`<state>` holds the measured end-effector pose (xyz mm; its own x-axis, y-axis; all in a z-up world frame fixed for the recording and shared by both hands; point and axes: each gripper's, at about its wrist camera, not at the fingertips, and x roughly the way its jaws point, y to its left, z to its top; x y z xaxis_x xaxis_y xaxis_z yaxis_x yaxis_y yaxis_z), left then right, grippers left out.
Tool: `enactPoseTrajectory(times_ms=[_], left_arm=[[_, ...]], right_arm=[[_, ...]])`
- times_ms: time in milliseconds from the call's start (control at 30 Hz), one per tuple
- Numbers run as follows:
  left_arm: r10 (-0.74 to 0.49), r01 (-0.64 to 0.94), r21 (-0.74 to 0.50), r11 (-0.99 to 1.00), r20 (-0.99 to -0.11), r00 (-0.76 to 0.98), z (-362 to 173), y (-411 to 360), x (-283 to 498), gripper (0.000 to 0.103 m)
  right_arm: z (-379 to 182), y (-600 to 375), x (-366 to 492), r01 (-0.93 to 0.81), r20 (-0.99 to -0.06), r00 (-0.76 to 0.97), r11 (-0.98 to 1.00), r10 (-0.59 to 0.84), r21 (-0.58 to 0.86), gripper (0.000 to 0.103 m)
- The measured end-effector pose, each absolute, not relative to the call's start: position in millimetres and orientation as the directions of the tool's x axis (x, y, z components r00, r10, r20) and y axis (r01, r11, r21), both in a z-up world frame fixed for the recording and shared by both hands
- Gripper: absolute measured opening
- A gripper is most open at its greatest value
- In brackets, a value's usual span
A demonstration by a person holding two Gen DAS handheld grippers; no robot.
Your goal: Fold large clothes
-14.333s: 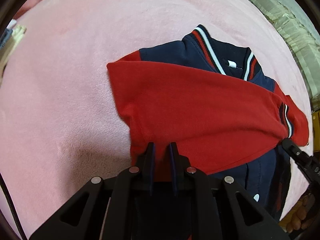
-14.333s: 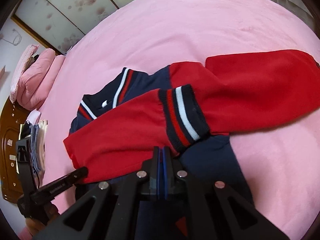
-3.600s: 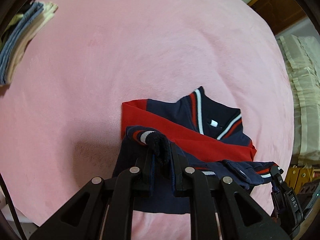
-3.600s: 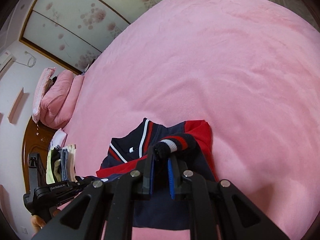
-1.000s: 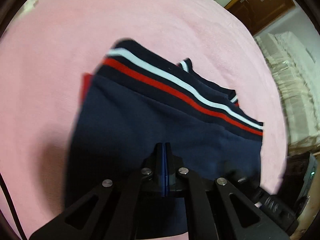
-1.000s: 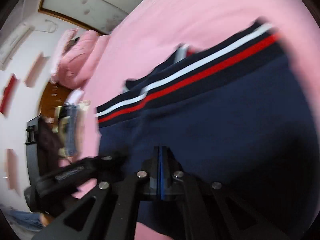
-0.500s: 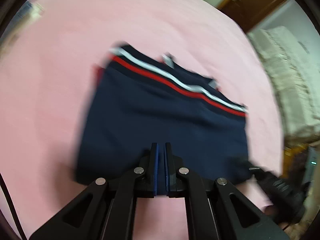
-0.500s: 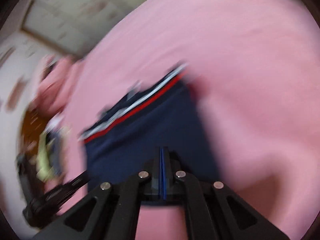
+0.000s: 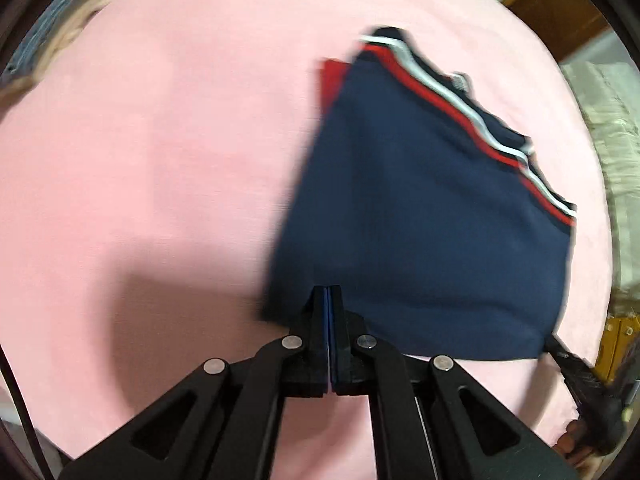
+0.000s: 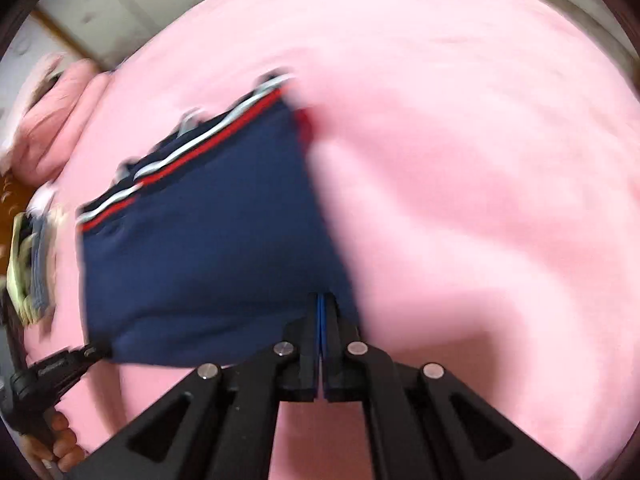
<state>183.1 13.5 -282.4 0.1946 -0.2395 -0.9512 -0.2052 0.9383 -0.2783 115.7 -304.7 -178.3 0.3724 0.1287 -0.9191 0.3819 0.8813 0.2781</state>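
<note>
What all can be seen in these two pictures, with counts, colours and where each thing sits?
jacket: one, navy with a red and white striped band and a bit of red at one edge, folded, on the blanket.
blanket: one, pink, spread under everything.
pillows: pink, blurred, count unclear, far left in the right view.
stack of clothes: one, pale green and blue, left edge of the right view.
wooden furniture: brown, top right in the left view.
left gripper: one, black, fingers together at the jacket's near corner.
right gripper: one, black, fingers together at the other near corner.
</note>
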Motion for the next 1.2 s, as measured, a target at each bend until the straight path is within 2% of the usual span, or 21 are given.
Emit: enactPoseTrajectory(times_ms=[67, 133, 267, 333, 433, 567, 633, 833, 1067, 1133, 1200], left_arm=[[-0.315, -0.252, -0.352, 0.901, -0.933, 0.175, -289, 25, 182, 0.001], [-0.33, -0.246, -0.364, 0.898, -0.929, 0.168, -292, 26, 184, 0.001], [-0.316, -0.213, -0.344, 0.914, -0.936, 0.158, -291, 28, 187, 0.001], [-0.308, -0.2, -0.336, 0.921, -0.938, 0.157, -290, 25, 187, 0.001], [-0.316, -0.2, -0.341, 0.918, -0.937, 0.147, -289, 17, 185, 0.001], [-0.349, -0.214, -0.359, 0.908, -0.933, 0.087, -295, 13, 169, 0.008], [-0.345, -0.203, -0.353, 0.914, -0.936, 0.073, -300, 8, 160, 0.009], [-0.377, -0.188, -0.387, 0.902, -0.922, 0.089, -301, 11, 143, 0.009], [-0.481, -0.22, -0.486, 0.846, -0.873, 0.077, -306, 31, 142, 0.01], [-0.525, -0.233, -0.535, 0.812, -0.844, 0.109, -303, 38, 139, 0.015], [-0.583, -0.253, -0.604, 0.756, -0.797, 0.16, -297, 53, 130, 0.031]], right_arm=[[-183, -319, 109, 0.455, -0.903, 0.387, 0.813, 0.188, 0.365, 0.0], [-188, -316, 109, 0.504, -0.948, 0.309, 0.834, 0.068, 0.224, 0.0], [-186, -324, 101, 0.593, -0.941, 0.333, 0.763, 0.058, 0.257, 0.0], [-171, -324, 95, 0.601, -0.929, 0.37, 0.766, -0.016, 0.227, 0.0], [-143, -297, 102, 0.53, -0.874, 0.482, 0.814, -0.059, 0.237, 0.0], [-130, -278, 133, 0.373, -0.846, 0.532, 0.888, 0.034, 0.27, 0.0], [-135, -256, 154, 0.327, -0.843, 0.531, 0.896, 0.087, 0.299, 0.0], [-164, -210, 193, 0.251, -0.859, 0.456, 0.892, 0.235, 0.377, 0.0], [-200, -181, 223, 0.219, -0.923, 0.344, 0.941, 0.171, 0.256, 0.0], [-202, -177, 234, 0.209, -0.936, 0.314, 0.95, 0.16, 0.233, 0.0], [-207, -174, 245, 0.193, -0.946, 0.284, 0.957, 0.158, 0.218, 0.0]])
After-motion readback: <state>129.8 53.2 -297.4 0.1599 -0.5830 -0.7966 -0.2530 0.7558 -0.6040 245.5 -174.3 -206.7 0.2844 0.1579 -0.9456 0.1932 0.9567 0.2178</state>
